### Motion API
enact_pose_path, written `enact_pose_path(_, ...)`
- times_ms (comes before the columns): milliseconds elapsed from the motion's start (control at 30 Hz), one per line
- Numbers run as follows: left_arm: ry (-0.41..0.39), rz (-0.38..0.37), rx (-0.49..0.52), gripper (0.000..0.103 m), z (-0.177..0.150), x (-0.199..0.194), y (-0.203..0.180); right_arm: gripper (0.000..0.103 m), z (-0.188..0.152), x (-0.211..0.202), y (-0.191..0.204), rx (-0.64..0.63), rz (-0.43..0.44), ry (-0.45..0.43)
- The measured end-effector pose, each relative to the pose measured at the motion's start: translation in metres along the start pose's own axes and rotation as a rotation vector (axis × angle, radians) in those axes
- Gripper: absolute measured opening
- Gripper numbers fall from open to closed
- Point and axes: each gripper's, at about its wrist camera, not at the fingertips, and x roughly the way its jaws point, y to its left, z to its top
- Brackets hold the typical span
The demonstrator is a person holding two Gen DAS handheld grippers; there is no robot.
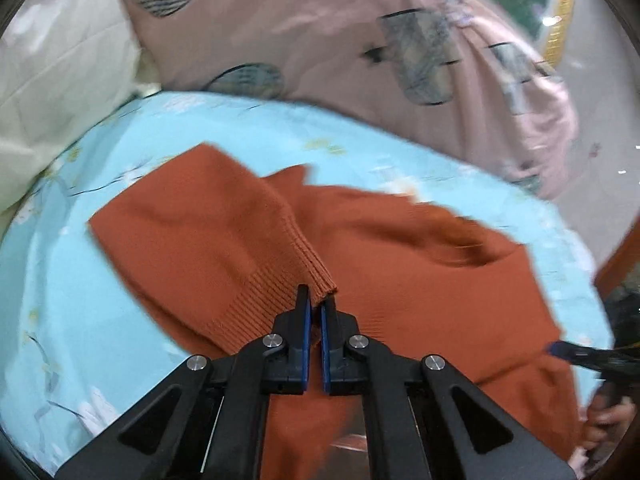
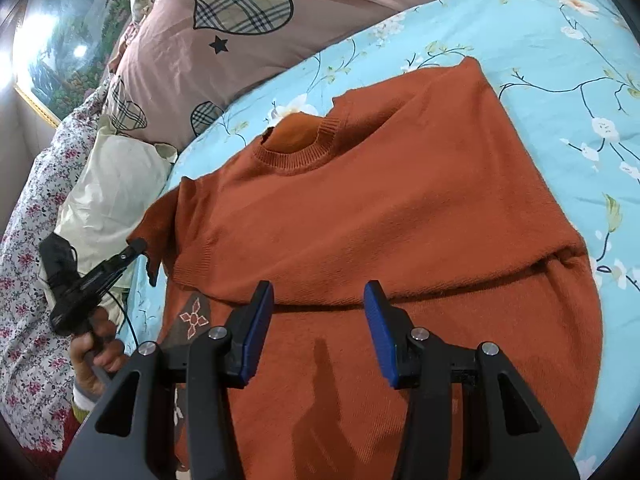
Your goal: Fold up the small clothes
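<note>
Rust-orange knit makes up the sweater (image 2: 400, 208), which lies spread on a light blue flowered bedsheet (image 2: 560, 40), its ribbed round collar (image 2: 298, 152) toward the pink pillows with plaid hearts (image 2: 240, 4). One sleeve (image 1: 192, 224) is folded across the body, its ribbed cuff (image 1: 308, 276) pinched between the closed blue pads of the left gripper (image 1: 316, 304). A lower part is doubled up over the body, forming a crease. The right gripper (image 2: 320, 300) hovers above that crease with its jaws partly open and nothing between them. A small red flower-shaped motif (image 2: 194, 318) shows on a dark patch near the hem; no readable writing is visible.
</note>
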Motion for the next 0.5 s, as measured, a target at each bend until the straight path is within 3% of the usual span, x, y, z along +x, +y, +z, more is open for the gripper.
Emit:
enact_pose_path(133,-0.007,-0.15,0.056,0.003,0.0,-0.012,-0.062,0.048,-0.001,-0.014,-0.004,0.007,0.001,-0.028)
enact_pose_path(267,0.035,-0.313,0.114,0.002,-0.006,-0.002,-0.131,0.048,0.0,-0.026,-0.017,0.038,-0.015,-0.057)
enact_pose_path(400,0.091,-0.394,0.165,0.002,-0.014,0.032,-0.189,0.048,0.001,-0.037,-0.034,0.084,-0.032,-0.078)
enact_pose_path(500,0.194,-0.4,0.13,0.003,-0.024,0.077,-0.204,0.048,0.003,-0.039,-0.04,0.092,-0.041,-0.086)
